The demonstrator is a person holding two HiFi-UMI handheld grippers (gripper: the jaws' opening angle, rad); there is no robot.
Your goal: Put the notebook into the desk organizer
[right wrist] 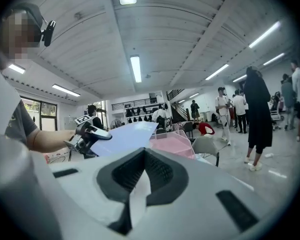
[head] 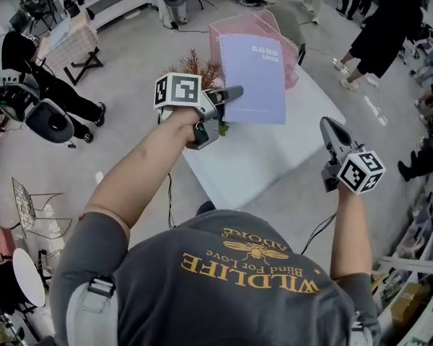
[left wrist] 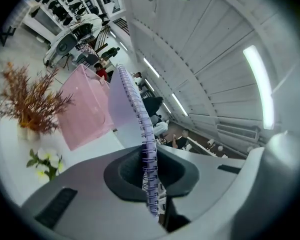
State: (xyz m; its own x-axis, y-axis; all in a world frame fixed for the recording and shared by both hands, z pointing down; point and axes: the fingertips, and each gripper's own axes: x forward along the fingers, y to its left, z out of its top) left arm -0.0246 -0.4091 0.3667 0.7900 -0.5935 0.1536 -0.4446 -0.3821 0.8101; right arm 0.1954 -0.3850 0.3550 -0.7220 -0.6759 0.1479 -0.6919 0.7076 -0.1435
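A lavender spiral-bound notebook (head: 252, 78) hangs over the far part of the white table (head: 260, 164), its cover facing up. My left gripper (head: 234, 94) is shut on its spiral edge at the lower left corner. In the left gripper view the wire spiral (left wrist: 146, 154) runs between the jaws, with the cover (left wrist: 124, 109) rising beyond. Just behind the notebook stands the pink desk organizer (head: 292, 67), also seen as the pink organizer (left wrist: 85, 109). My right gripper (head: 326, 125) hovers off the table's right edge, shut and holding nothing. From the right gripper view, the notebook (right wrist: 125, 136) sits left of the organizer (right wrist: 172, 144).
A vase of dried reddish twigs (head: 198, 65) stands at the table's far left, beside small white flowers (left wrist: 45, 161). People (head: 382, 27) stand on the floor beyond the table at the right. A grey chair (right wrist: 207, 146) sits behind the organizer.
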